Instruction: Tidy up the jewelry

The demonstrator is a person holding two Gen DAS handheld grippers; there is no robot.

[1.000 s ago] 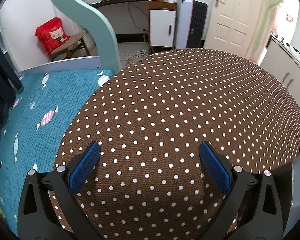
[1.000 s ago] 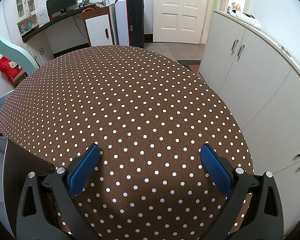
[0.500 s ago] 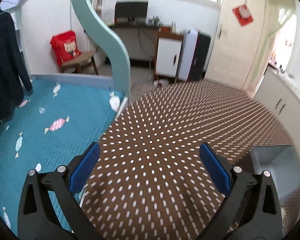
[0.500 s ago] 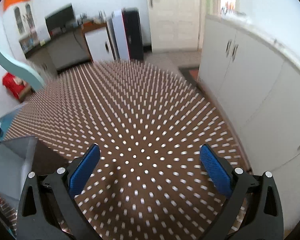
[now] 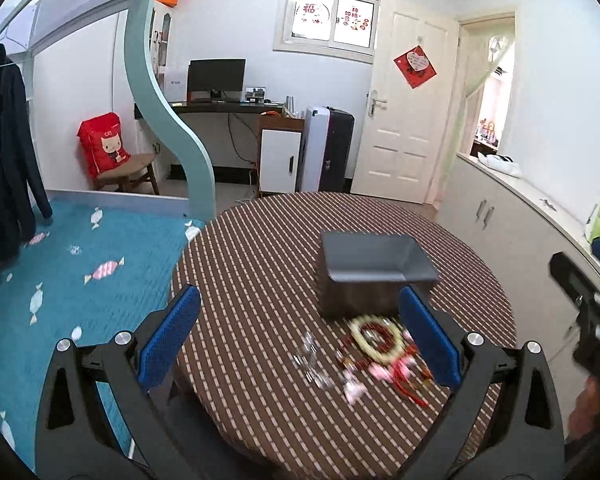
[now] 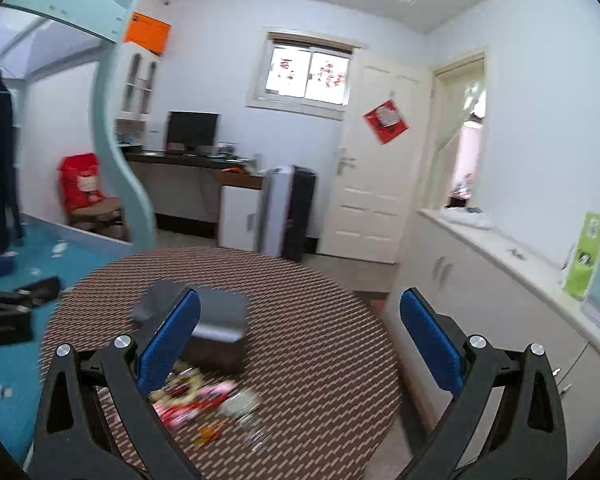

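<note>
**Brown dotted tabletop, jewelry still loose, both tongs wide and empty**

Jewelry pile (image 5: 374, 354) lies on tabletop (image 5: 260, 272), just in front of the open grey box (image 5: 370, 268), touching or nearly so. Pale bead ring, red and pink bits, clear pieces at one side; blur hides detail. Left tongs (image 5: 298, 338) spread fully, holding nothing, above the pile. Right tongs (image 6: 300, 340) same: fully spread, empty, held high. Judged step: approach and first pick. Do it well: steady first, drop onto one piece at the pile's edge, avoid tangled cords, lift clear, carry into the box.
</note>
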